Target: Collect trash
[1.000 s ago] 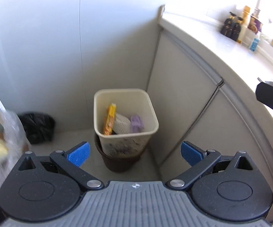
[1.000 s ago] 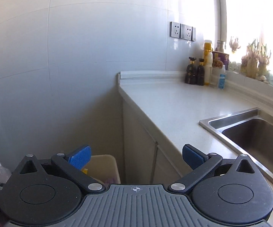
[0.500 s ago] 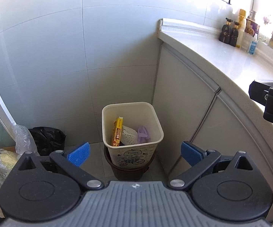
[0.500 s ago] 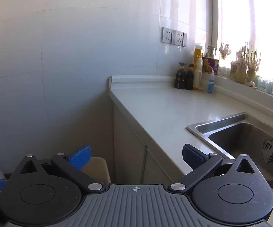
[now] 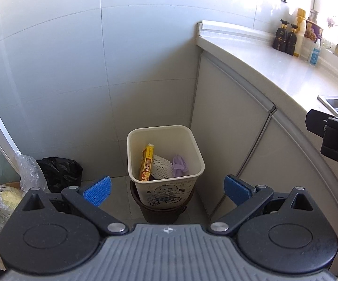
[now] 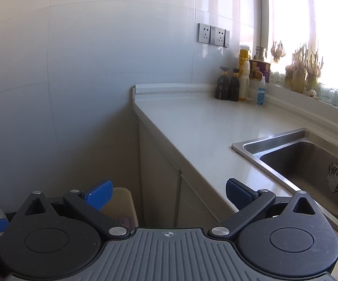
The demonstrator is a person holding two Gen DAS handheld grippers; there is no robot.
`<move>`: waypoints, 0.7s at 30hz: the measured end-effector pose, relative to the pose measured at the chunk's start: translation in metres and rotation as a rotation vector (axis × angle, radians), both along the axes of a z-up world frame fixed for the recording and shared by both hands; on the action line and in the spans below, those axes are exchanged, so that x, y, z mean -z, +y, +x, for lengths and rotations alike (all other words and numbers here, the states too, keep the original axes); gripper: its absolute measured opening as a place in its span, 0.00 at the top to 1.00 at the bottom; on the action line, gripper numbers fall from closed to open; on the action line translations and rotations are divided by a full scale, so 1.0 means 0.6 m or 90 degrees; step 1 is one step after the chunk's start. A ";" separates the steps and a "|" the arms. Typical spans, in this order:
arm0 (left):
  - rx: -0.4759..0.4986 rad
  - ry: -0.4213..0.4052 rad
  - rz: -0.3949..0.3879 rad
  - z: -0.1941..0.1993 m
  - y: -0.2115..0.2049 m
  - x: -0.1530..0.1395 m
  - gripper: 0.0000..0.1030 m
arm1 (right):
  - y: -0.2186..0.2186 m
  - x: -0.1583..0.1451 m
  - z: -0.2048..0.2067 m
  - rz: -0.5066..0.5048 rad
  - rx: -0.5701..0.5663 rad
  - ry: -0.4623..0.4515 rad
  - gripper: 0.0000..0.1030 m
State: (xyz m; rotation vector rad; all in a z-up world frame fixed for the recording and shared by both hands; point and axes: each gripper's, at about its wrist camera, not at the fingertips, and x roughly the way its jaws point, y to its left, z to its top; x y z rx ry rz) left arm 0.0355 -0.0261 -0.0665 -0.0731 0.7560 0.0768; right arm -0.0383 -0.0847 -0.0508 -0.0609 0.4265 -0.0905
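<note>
Trash fills a cream wastebasket [image 5: 165, 154] nested in a dark bucket [image 5: 159, 210] on the floor, wedged between the tiled wall and the cabinet: a yellow box [image 5: 147, 162], white foam netting [image 5: 162, 169] and purple gloves [image 5: 179, 166]. Left gripper [image 5: 166, 189] hangs above it, blue fingers [image 5: 97, 190] spread wide, holding nothing. Right gripper [image 6: 167, 193], equally wide and bare, faces the counter [image 6: 204, 126] and steel sink [image 6: 309, 161]. Black bag [image 5: 60, 171] sits by the wall.
</note>
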 end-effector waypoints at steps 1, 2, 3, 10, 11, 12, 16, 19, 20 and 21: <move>0.001 0.001 -0.001 0.001 0.001 0.000 0.00 | 0.000 0.000 0.001 -0.001 0.002 0.001 0.00; 0.001 0.000 -0.002 0.000 0.001 -0.001 0.00 | -0.002 0.000 0.002 -0.001 0.003 0.002 0.00; 0.001 0.000 -0.001 0.000 0.001 -0.001 0.00 | -0.001 0.001 0.002 0.000 0.003 0.003 0.00; 0.004 0.005 0.000 0.003 0.002 0.001 0.00 | -0.004 0.004 0.005 0.004 0.004 0.006 0.00; 0.005 0.005 -0.001 0.002 0.002 0.000 0.00 | -0.004 0.003 0.005 0.004 0.005 0.004 0.00; 0.005 0.002 0.000 0.002 0.003 0.000 0.00 | -0.005 0.003 0.004 0.005 0.005 0.002 0.00; 0.007 0.006 0.001 0.004 0.003 0.002 0.00 | -0.007 0.005 0.005 0.007 0.005 0.006 0.00; 0.012 0.008 0.003 0.007 0.001 0.003 0.00 | -0.007 0.006 0.006 0.007 0.004 0.007 0.00; 0.013 0.008 0.003 0.007 0.002 0.003 0.00 | -0.008 0.006 0.007 0.007 0.004 0.007 0.00; 0.014 0.007 0.004 0.008 0.002 0.002 0.00 | -0.008 0.006 0.007 0.007 0.005 0.007 0.00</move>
